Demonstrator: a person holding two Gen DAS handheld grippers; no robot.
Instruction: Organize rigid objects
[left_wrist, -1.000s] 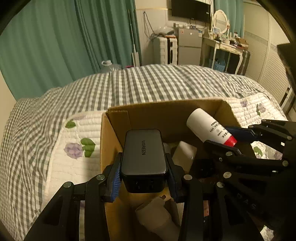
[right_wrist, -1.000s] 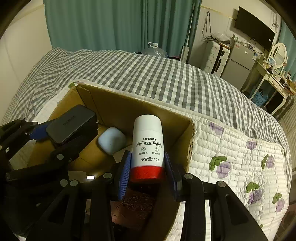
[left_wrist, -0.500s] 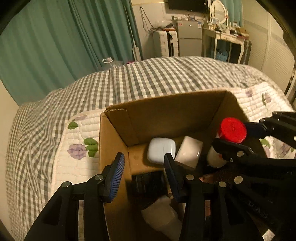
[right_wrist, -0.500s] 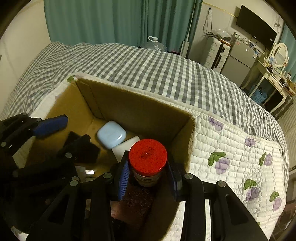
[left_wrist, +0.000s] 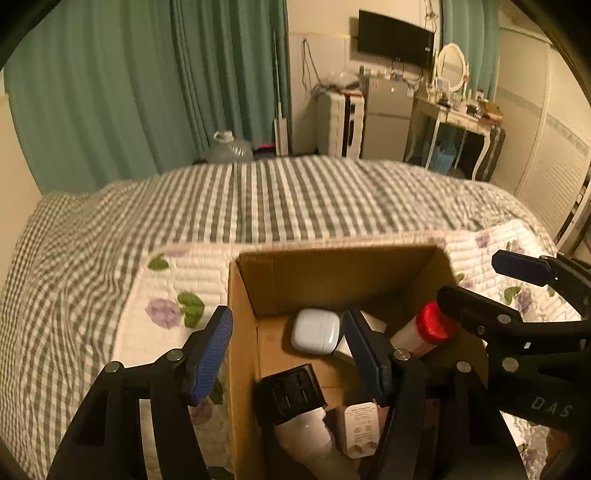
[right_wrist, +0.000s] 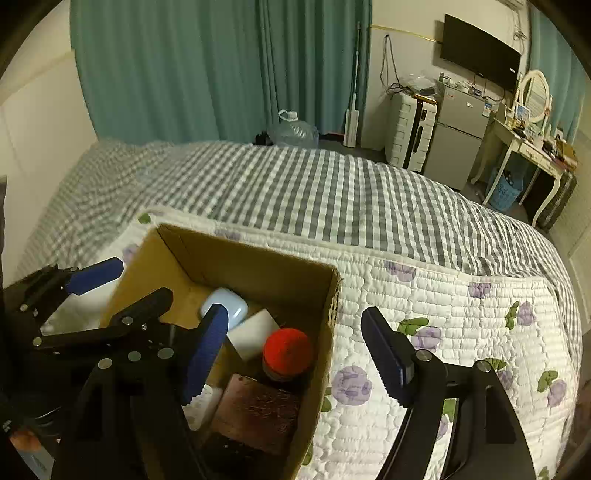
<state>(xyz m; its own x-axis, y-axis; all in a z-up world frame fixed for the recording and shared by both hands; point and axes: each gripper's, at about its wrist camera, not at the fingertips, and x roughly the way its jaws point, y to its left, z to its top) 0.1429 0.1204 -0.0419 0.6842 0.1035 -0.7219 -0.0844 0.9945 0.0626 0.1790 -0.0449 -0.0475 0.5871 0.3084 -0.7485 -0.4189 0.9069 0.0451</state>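
Cardboard box, lower centre: contains earbud case, black charger, red-capped bottle, white block. Left gripper and right gripper: fingers spread, holding nothing.

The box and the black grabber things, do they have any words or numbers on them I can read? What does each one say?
"DAS": pale letters on the black frame of the right gripper, at the right edge of the left wrist view; the word may run on out of sight.
White plug in the cardboard box: it has a printed label, too small and blurred to read.
Black charger, white earbud case, red-capped bottle: no text readable.
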